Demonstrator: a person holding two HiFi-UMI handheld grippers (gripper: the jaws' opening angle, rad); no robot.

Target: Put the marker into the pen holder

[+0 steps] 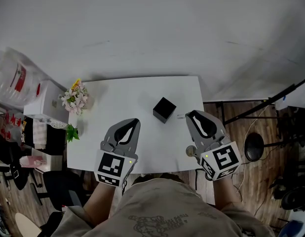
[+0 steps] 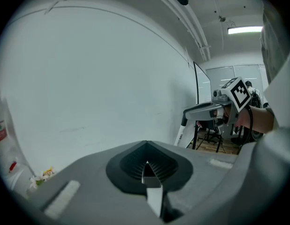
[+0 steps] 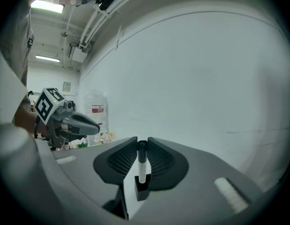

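The black cube pen holder [image 1: 164,109] stands on the white table [image 1: 118,95], right of centre. My right gripper [image 1: 190,114] is shut on the marker [image 3: 141,168]. It grips the black cap, and the white barrel hangs down. In the right gripper view the barrel's lower end lines up with the top of the pen holder [image 3: 142,191]; I cannot tell if it is inside. The left gripper view shows the marker [image 2: 181,134] slanting down from the right gripper [image 2: 220,108]. My left gripper [image 1: 134,121] hovers over the table's near half, shut with nothing in it.
A small bunch of flowers [image 1: 76,98] and a green sprig [image 1: 71,132] sit at the table's left edge. Beside them are a white box [image 1: 44,107] and a clear plastic bottle [image 1: 19,78]. A black stand [image 1: 256,105] and a round base [image 1: 254,146] occupy the wooden floor to the right.
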